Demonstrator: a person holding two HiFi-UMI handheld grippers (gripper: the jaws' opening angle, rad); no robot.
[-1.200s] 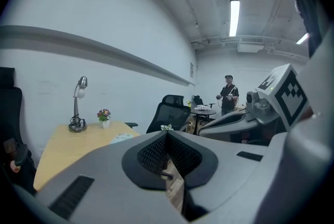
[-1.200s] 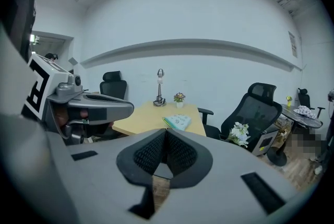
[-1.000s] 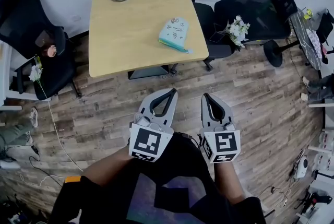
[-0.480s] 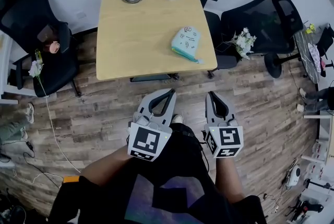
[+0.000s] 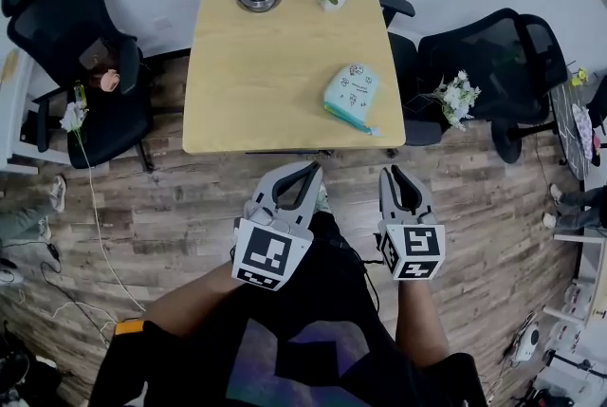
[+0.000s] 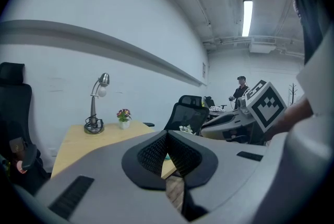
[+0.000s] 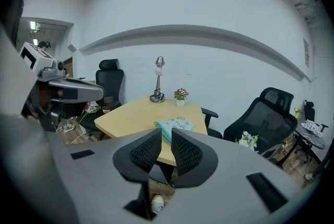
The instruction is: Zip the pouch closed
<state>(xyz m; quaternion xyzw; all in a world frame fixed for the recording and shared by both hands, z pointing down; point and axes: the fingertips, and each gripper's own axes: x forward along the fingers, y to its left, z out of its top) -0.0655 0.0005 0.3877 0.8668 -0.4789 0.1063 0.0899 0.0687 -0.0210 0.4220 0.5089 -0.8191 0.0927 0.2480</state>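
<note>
The pale teal pouch (image 5: 349, 96) lies on the wooden table (image 5: 256, 83) near its right edge, well beyond both grippers, which are held over the plank floor (image 5: 142, 215) on the near side. The left gripper (image 5: 310, 170) is pressed together and empty. The right gripper (image 5: 403, 175) has just been opening its jaws, which stand slightly apart with nothing between them.

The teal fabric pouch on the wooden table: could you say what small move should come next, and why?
Probably carry both grippers forward to the teal fabric pouch, which lies near the wooden table's near right corner. The left gripper, shut, and the right gripper, whose jaws have just been opening, hold nothing and hang short of it.
</note>
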